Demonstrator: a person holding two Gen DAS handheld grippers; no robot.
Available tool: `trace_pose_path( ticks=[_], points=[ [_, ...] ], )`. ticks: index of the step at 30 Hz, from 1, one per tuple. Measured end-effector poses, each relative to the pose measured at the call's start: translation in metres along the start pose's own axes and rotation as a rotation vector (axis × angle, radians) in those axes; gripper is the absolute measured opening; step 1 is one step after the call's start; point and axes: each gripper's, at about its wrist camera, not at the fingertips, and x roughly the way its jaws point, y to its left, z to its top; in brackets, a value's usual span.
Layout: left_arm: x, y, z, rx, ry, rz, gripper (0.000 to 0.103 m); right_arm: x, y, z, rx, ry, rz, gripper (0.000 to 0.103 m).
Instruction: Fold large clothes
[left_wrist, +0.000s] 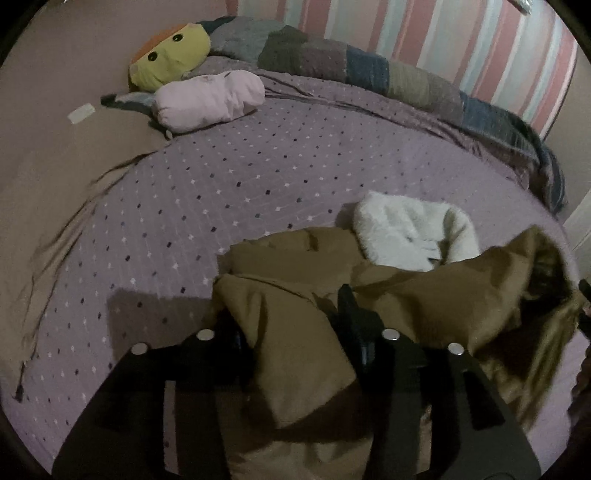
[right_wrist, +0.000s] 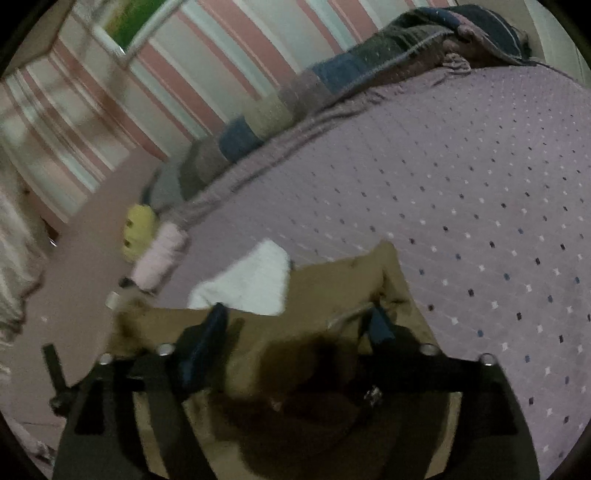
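Note:
A brown jacket (left_wrist: 295, 306) with white fleece lining (left_wrist: 410, 229) lies bunched on the purple dotted bedspread (left_wrist: 221, 192). My left gripper (left_wrist: 288, 314) sits over its near edge, jaws wide apart with brown cloth lying between them; the left finger is partly hidden by cloth. In the right wrist view the jacket (right_wrist: 332, 284) and its white lining (right_wrist: 251, 284) lie just ahead. My right gripper (right_wrist: 299, 321) has its jaws wide apart with brown cloth between the blue-padded fingers (right_wrist: 207, 332).
A yellow plush pillow (left_wrist: 170, 55) and a pink rolled pillow (left_wrist: 210, 99) lie at the bed's far left corner. A patchwork blanket (left_wrist: 369, 66) runs along the striped wall (left_wrist: 461, 40). Pink floor (right_wrist: 74, 277) is left of the bed.

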Motion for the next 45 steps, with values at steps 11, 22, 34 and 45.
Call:
trace_pose_path(
  ticks=[11, 22, 34, 45],
  points=[
    [-0.075, -0.002, -0.008, 0.039, -0.136, 0.075, 0.1, -0.057, 0.028, -0.011, -0.192, -0.059, -0.103, 0.084],
    [-0.051, -0.036, -0.072, 0.217, -0.087, 0.1, 0.1, -0.024, 0.034, -0.057, -0.364, 0.032, -0.218, 0.084],
    [0.012, -0.066, -0.065, 0.202, -0.031, 0.085, 0.075, 0.026, 0.035, -0.051, -0.351, 0.022, -0.238, 0.095],
    [0.053, -0.074, -0.024, 0.205, 0.002, 0.16, 0.028, 0.082, 0.045, -0.041, -0.375, 0.108, -0.275, 0.04]
  ],
)
